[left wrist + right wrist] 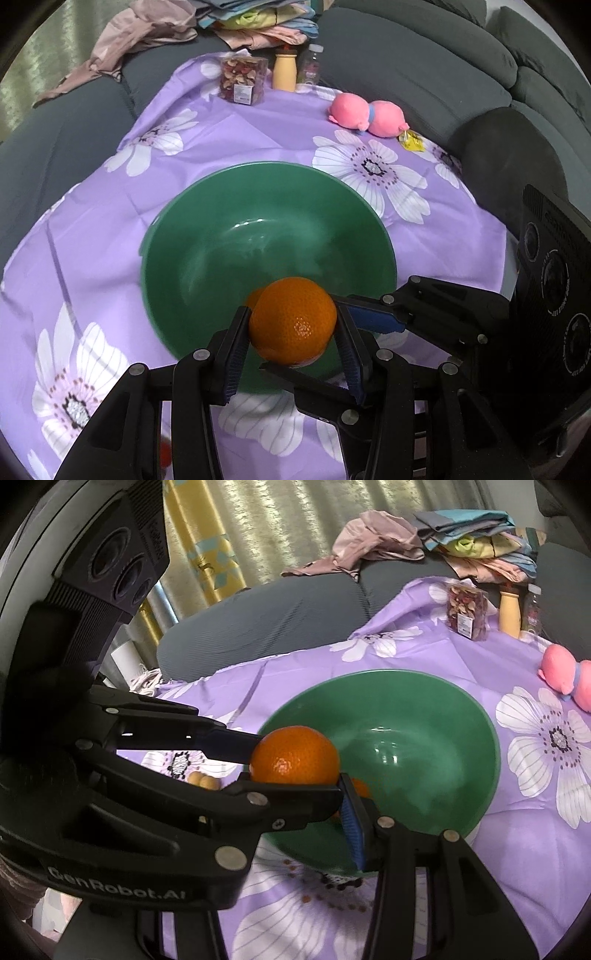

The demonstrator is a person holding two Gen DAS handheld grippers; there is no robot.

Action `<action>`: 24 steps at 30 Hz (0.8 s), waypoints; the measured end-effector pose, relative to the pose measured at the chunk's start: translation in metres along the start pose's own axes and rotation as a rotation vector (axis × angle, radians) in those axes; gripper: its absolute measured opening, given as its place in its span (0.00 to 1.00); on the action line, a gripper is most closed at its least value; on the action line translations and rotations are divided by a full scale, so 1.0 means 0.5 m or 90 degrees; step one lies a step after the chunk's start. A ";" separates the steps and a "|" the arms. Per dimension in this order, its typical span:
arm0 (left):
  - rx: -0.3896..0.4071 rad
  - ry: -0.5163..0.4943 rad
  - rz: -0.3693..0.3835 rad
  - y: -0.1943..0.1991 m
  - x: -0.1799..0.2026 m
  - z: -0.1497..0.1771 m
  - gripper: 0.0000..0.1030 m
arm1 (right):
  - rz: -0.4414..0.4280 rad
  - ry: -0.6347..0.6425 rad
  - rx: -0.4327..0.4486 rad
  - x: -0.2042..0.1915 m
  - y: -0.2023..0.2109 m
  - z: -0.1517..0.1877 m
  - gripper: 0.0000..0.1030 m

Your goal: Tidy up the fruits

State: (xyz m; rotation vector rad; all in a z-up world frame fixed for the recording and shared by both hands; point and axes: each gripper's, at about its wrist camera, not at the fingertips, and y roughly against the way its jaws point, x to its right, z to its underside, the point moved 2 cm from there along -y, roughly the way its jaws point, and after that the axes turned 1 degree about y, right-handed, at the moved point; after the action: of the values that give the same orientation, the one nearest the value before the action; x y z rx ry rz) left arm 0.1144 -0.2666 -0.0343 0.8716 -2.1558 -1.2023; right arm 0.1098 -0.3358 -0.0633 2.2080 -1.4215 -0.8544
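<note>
Your left gripper point(291, 325) has its two fingers pressed on an orange point(293, 319), held over the near rim of the green bowl point(207, 236). A sliver of a second orange point(254, 298) peeks out behind it at ten o'clock. At three o'clock the right gripper point(380, 319) reaches in, one blue-padded finger touching the held fruit. The floral purple cloth point(110, 236) lies beneath; a pink plush toy point(365, 114) sits at one o'clock.

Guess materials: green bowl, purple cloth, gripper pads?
Green bowl: looks like glazed ceramic or glossy plastic; sharp highlights inside, can't tell which. Purple cloth: thin woven fabric, soft sheen, fold creases, printed flowers. Blue pads on the left hand-held gripper: ribbed, matte, probably rubber or soft plastic; they grip the orange.
</note>
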 end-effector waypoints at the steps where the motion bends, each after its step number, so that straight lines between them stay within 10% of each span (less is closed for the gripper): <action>1: -0.002 0.000 0.001 -0.004 0.001 -0.003 0.45 | 0.001 -0.001 0.000 0.003 -0.001 0.000 0.45; 24: -0.009 0.035 -0.002 -0.031 -0.021 -0.016 0.46 | 0.045 -0.004 -0.016 0.032 -0.017 -0.001 0.49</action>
State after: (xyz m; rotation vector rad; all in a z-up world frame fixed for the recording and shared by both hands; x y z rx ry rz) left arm 0.1315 -0.2692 -0.0454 0.8921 -2.1004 -1.1808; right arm 0.1207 -0.3469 -0.0728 2.1243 -1.4744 -0.8516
